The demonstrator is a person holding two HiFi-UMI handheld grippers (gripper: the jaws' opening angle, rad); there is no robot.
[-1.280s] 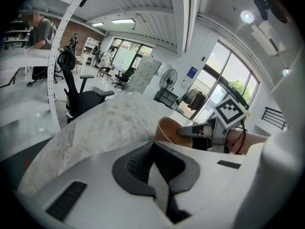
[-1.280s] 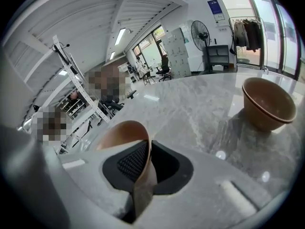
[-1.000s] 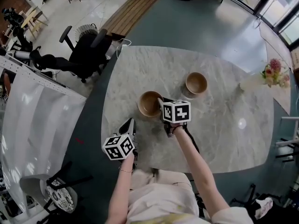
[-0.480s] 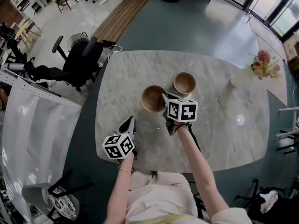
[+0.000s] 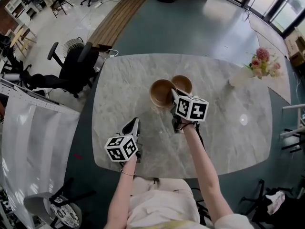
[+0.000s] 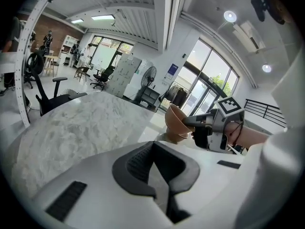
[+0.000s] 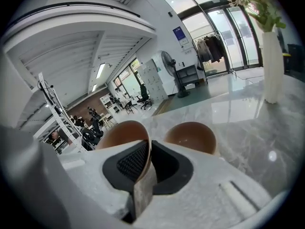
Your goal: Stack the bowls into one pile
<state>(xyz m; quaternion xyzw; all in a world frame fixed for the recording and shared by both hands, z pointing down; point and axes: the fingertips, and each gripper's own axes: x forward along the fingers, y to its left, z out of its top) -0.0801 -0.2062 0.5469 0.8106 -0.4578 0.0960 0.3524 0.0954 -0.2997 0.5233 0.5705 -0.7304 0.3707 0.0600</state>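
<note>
Two brown bowls are in the middle of the marble table (image 5: pixel 224 128). My right gripper (image 5: pixel 172 95) is shut on the near rim of the left bowl (image 5: pixel 161 91) and holds it tilted above the table. This bowl sits just left of the second bowl (image 5: pixel 183 83), which rests on the table. In the right gripper view the held bowl's (image 7: pixel 121 132) rim is pinched between the pads of the right gripper (image 7: pixel 143 168), and the second bowl (image 7: pixel 190 136) lies just beyond to the right. My left gripper (image 5: pixel 134 124) hovers near the table's front edge, shut and empty (image 6: pixel 157 168).
A white vase of flowers (image 5: pixel 257 68) stands at the table's far right. A black office chair (image 5: pixel 71 66) sits off the table's left side. White sheeting (image 5: pixel 33 128) hangs at the left.
My right gripper has carried its bowl up and away from me, over to the second bowl's side. The left gripper has shifted only a little.
</note>
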